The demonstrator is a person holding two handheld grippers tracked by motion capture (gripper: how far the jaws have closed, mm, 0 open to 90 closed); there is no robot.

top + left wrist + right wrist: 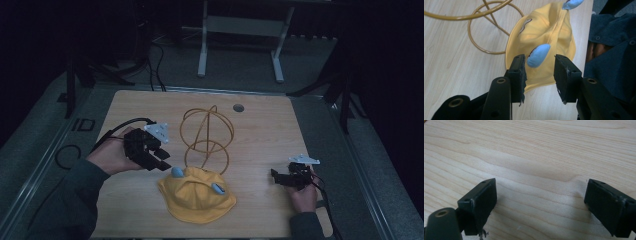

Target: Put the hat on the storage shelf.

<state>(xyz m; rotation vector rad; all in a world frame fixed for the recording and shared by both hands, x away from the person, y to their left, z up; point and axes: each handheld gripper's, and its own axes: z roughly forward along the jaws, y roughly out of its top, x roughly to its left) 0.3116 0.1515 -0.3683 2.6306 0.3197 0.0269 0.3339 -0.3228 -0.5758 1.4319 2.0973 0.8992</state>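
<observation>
We saw the yellow hat (197,197) lying crumpled near the front edge of the wooden table (260,135), just in front of the gold wire stand (206,137); the left gripper (162,161) hovered at the hat's left, its jaws spread around one blue ear (538,55) without pinching it; the other blue ear (218,188) sat farther right; the right gripper (276,176) stood well apart, jaws spread wide over bare wood.

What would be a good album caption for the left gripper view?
Open left gripper poised around a blue ear of a yellow hat.
</observation>
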